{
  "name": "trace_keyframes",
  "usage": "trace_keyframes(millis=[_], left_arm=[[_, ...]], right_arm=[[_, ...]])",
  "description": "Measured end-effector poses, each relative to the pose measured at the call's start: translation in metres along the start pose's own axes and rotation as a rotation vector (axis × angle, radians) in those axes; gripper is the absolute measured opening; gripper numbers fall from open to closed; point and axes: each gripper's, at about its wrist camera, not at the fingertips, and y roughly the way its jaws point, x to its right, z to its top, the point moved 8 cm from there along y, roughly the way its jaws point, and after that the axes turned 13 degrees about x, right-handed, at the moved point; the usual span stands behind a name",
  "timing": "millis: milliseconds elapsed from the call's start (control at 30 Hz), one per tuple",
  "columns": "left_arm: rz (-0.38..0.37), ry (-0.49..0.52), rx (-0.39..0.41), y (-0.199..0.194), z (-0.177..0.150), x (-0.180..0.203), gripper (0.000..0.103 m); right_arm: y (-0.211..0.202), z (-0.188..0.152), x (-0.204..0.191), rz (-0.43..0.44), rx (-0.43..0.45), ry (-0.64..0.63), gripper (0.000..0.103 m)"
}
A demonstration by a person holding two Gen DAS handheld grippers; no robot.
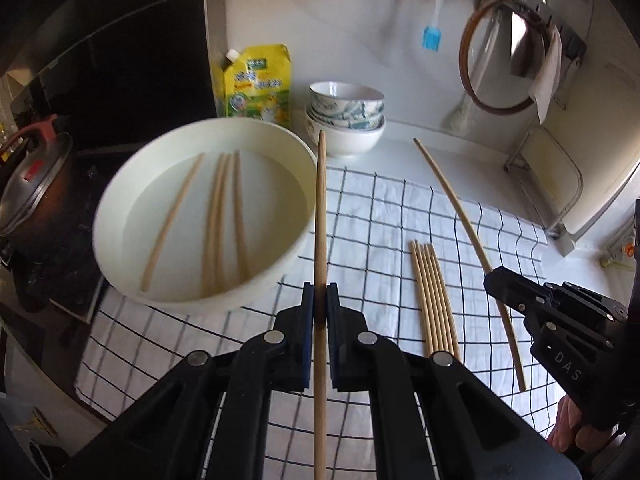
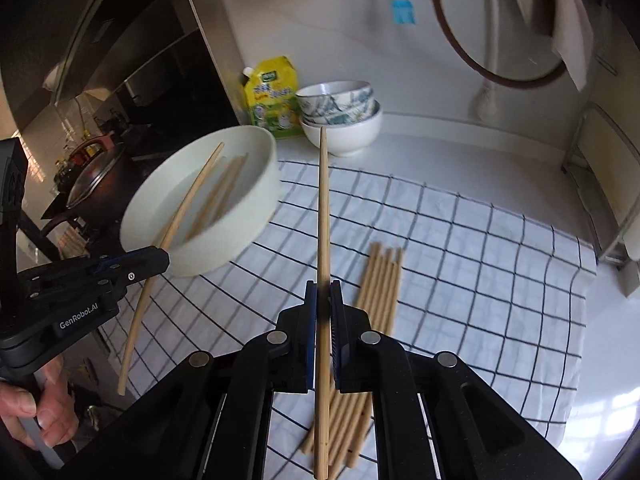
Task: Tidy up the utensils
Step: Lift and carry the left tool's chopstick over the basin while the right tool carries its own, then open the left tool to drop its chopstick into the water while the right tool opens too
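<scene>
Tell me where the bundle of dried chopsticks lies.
The bundle of pale wooden chopsticks lies side by side on the black-checked white cloth, right of the round white basin, in front of the stacked bowls.

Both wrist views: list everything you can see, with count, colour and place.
Round white basin: one, left on the counter.
Bamboo chopsticks in the basin: four, tan.
Checked white cloth: one, black grid, right of the basin.
Bundle of bamboo chopsticks: about six, tan, on the cloth.
Held bamboo chopsticks: two, tan, one per gripper.
Stacked ceramic bowls: about three, white and blue-patterned, behind the cloth.
Yellow refill pouch: one, beside the bowls.
Blue silicone brush: one, hanging on the wall.
Left gripper: black, shut on a chopstick.
Right gripper: black, shut on a chopstick.
</scene>
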Motion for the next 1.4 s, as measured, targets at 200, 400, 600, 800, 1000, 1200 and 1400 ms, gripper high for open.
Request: trace_keyframes(millis=[200, 400, 600, 800, 1000, 1200, 1400], left_arm=[[0.029, 0.003, 0.072, -0.008, 0.058, -0.054, 0.007], [0.057, 0.009, 0.116, 0.008, 0.101, -0.109, 0.007], [0.053, -0.003, 0.065, 0.056, 0.1, -0.146, 0.007], [0.044, 0.006, -0.015, 0.102, 0.082, -0.162, 0.007], [0.031, 0.014, -0.075, 0.135, 0.064, -0.169, 0.007], [0.012, 0.016, -0.138, 0.158, 0.042, -0.171, 0.007], [0.002, 0.024, -0.183, 0.169, 0.031, -0.172, 0.008]], right_arm=[[0.029, 0.059, -0.06, 0.057, 0.053, -0.014, 0.006], [0.069, 0.105, -0.108, 0.07, 0.09, -0.027, 0.006], [0.135, 0.098, -0.133, 0.047, 0.024, -0.023, 0.006], [0.186, 0.073, -0.133, -0.004, -0.074, 0.015, 0.006], [0.215, 0.045, -0.123, -0.055, -0.16, 0.047, 0.006], [0.227, 0.026, -0.118, -0.082, -0.213, 0.05, 0.006], [0.231, 0.016, -0.115, -0.097, -0.223, 0.055, 0.006]])
